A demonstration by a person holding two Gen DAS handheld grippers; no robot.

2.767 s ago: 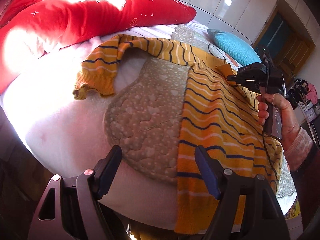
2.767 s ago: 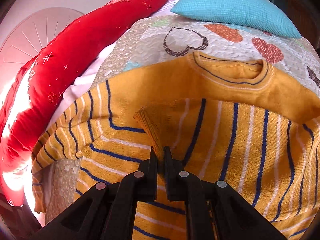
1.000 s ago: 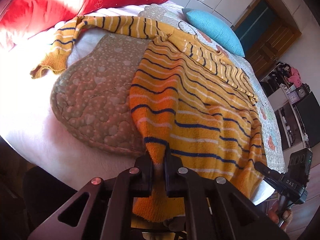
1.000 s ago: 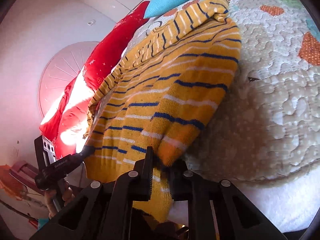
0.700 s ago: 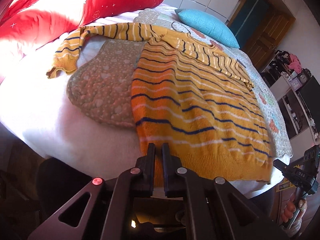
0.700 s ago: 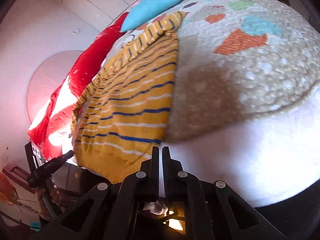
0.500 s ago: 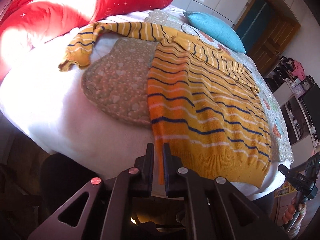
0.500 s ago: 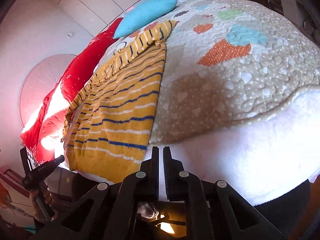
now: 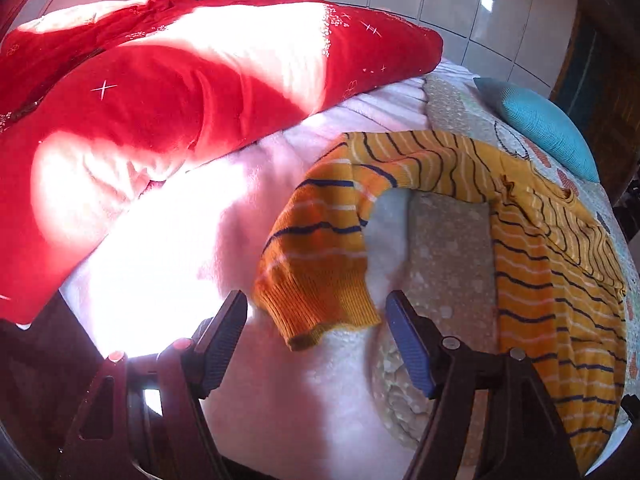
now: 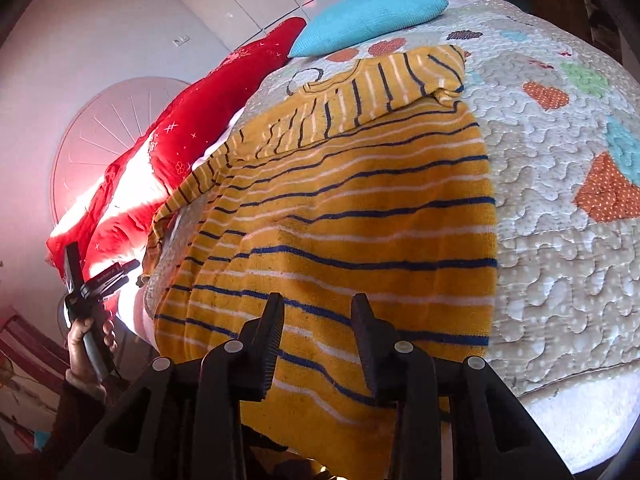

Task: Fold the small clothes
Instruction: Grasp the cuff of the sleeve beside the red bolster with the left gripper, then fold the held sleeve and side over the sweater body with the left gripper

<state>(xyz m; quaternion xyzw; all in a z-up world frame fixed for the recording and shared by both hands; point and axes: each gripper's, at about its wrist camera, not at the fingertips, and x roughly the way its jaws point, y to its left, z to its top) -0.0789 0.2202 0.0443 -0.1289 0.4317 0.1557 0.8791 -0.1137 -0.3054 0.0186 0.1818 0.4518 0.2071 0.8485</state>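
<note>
The left tongs point(image 9: 316, 336) are hovering wide around the sleeve cuff point(image 9: 320, 304) of the striped sweater point(image 10: 360, 216) lying flat on the bed point(image 10: 560, 160), right tongs point(image 10: 318, 332) parted above its hem, so pinching squarely should be giving a clean fold.

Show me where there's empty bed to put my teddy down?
Bare white blanket lies between the red pillow and the sweater's sleeve cuff. Open quilt also stretches right of the striped sweater, below the blue cushion. The middle is crowded: the sweater covers it, with both open grippers at its edges.
</note>
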